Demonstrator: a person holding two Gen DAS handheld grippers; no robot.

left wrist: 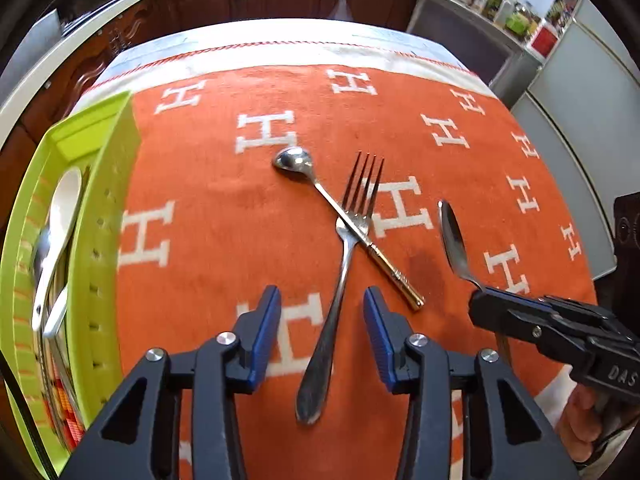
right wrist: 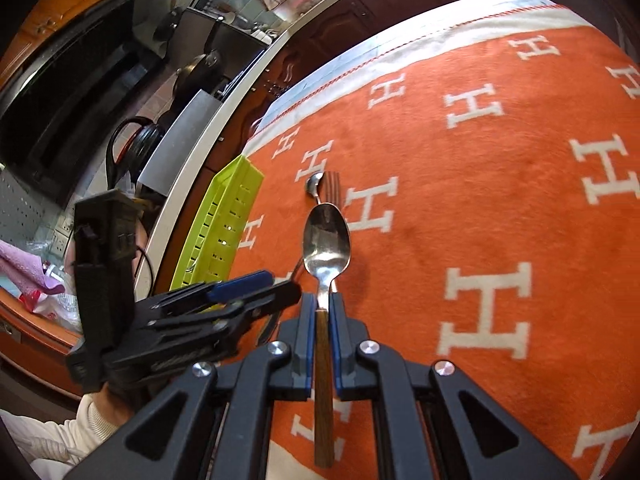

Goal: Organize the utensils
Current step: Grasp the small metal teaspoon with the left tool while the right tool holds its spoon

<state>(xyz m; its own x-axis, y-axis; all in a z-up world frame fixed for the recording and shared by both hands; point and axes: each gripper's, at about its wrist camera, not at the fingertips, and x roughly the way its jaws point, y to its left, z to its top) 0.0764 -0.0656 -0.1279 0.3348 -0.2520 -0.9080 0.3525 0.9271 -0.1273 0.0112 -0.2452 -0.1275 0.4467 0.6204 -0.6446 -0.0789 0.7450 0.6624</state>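
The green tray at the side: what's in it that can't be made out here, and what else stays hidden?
- Green tray: left wrist view, a white spoon shows; the rest is blurred and cut by the edge.
- Right wrist view: only the tray's outer wall shows.
- Fork: right wrist view, mostly behind the wooden-handled spoon held in the right tongs.

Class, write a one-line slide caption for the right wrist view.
Right gripper holds a wooden-handled spoon above the orange cloth, green basket to its left.

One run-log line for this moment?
right tongs: shut on wood-handled spoon | left tongs: open above fork | small spoon crosses fork | green tray: white spoon
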